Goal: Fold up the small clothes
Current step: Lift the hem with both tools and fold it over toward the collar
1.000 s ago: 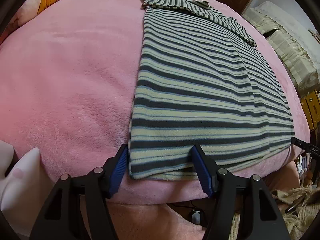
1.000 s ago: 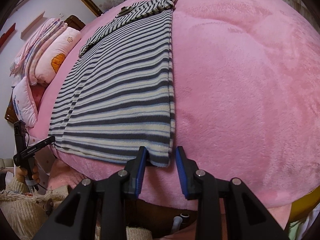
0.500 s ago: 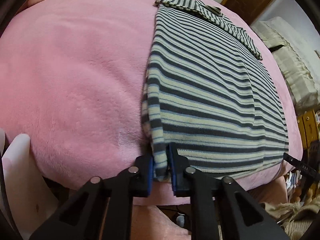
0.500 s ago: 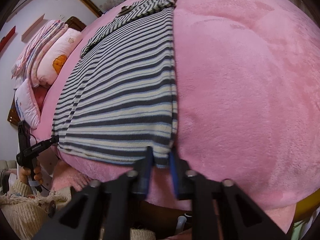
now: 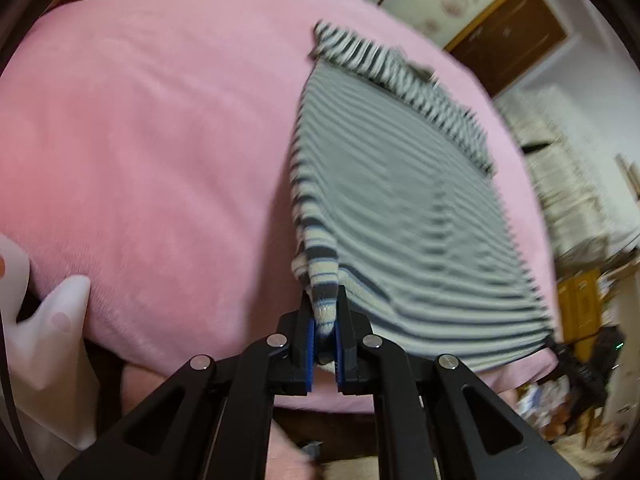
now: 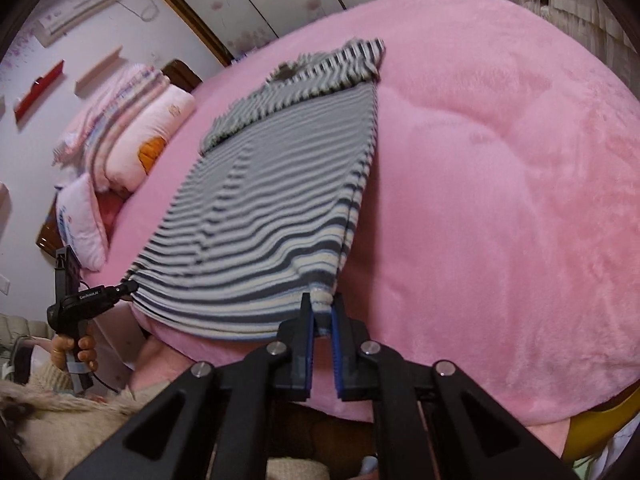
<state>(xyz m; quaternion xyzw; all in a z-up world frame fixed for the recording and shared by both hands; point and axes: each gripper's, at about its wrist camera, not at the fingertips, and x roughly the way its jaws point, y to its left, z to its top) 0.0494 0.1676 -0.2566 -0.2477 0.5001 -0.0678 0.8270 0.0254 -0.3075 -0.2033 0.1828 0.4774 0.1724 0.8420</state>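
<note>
In the left wrist view, the left gripper [image 5: 324, 336] is clamped on the near-left hem corner of the striped shirt [image 5: 400, 200], which lies lengthwise on the pink blanket [image 5: 160, 140] with its sleeves already folded across the far end, the pinched corner raised off the bed. In the right wrist view, the right gripper [image 6: 321, 320] is pinched shut on the opposite hem corner of the shirt [image 6: 272, 208], so, as I judge it, the lengthwise fold toward the collar is only beginning and everything after it remains.
</note>
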